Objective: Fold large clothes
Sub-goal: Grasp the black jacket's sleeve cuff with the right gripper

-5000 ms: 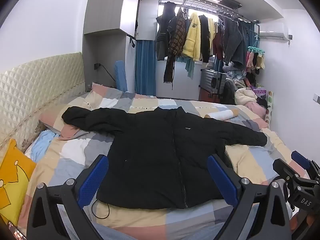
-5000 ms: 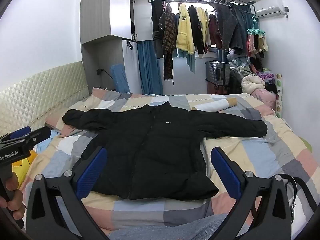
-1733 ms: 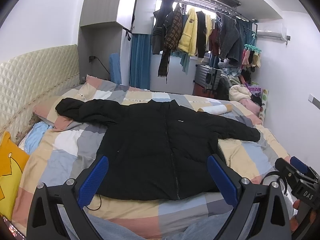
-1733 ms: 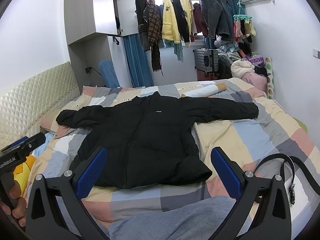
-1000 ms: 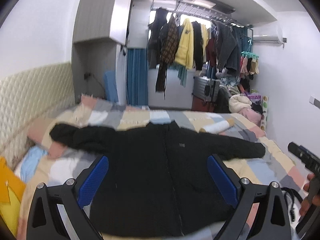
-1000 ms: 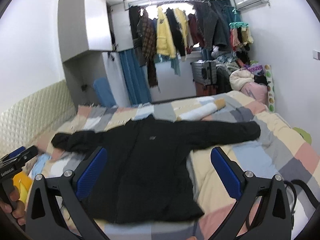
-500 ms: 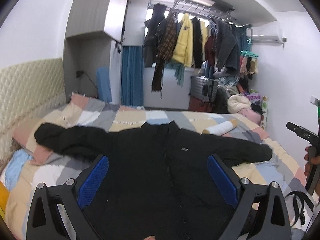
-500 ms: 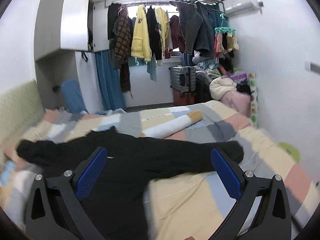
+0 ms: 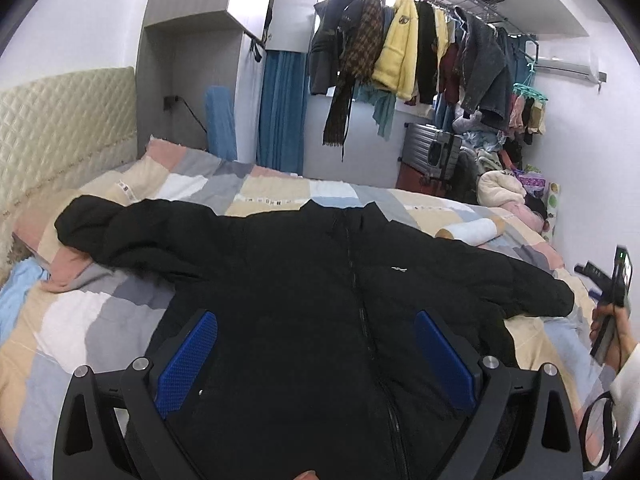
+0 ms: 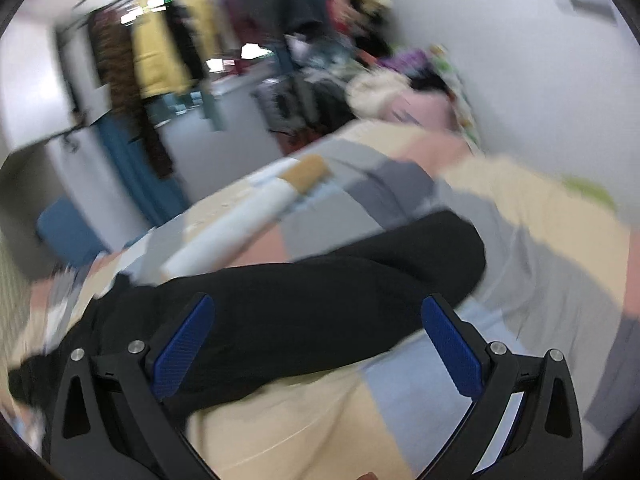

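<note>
Two tools, left tool (image 9: pixel 316 354) and right tool (image 10: pixel 318 344) both spread wide, black jacket (image 9: pixel 304 304) flat on patchwork bed (image 9: pixel 72 320).

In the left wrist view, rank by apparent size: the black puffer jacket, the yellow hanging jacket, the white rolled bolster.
1. Black puffer jacket, by far the largest.
2. Yellow hanging jacket.
3. White rolled bolster, smallest.
The hanging jacket is farther from the camera, so its true size against the bolster's is unsure.
</note>
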### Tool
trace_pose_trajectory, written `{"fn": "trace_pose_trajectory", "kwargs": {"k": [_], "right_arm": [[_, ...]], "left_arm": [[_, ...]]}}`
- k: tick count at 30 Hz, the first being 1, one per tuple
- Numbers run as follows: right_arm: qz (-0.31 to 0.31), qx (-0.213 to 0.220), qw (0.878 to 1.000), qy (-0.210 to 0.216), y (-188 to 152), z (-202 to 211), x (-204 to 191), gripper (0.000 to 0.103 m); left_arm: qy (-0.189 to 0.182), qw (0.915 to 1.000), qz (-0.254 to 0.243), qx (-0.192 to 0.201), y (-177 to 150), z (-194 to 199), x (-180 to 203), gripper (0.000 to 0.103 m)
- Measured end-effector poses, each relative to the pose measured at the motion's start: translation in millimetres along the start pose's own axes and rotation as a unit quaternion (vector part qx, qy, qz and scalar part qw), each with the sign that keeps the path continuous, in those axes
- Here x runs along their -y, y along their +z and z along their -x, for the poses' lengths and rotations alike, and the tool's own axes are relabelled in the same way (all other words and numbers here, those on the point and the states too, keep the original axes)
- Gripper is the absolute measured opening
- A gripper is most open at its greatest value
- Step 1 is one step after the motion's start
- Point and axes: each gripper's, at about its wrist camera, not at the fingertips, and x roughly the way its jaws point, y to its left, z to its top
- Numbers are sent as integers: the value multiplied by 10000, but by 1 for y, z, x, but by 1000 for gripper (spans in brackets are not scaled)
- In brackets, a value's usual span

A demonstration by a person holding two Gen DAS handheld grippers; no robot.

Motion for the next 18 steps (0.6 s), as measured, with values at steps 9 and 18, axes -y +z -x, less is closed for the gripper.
{"fn": "trace_pose_trajectory", "kwargs": {"k": [9, 18], "right_arm": [[-1615, -131, 9862, -348, -24, -85, 111, 93], [-1958, 204, 9804, -37, -32, -121, 134, 50]], "left_arm": [[165, 9997, 31, -187, -2, -46, 4, 100], [331, 9987, 23, -374, -5, -80, 11, 100]]}}
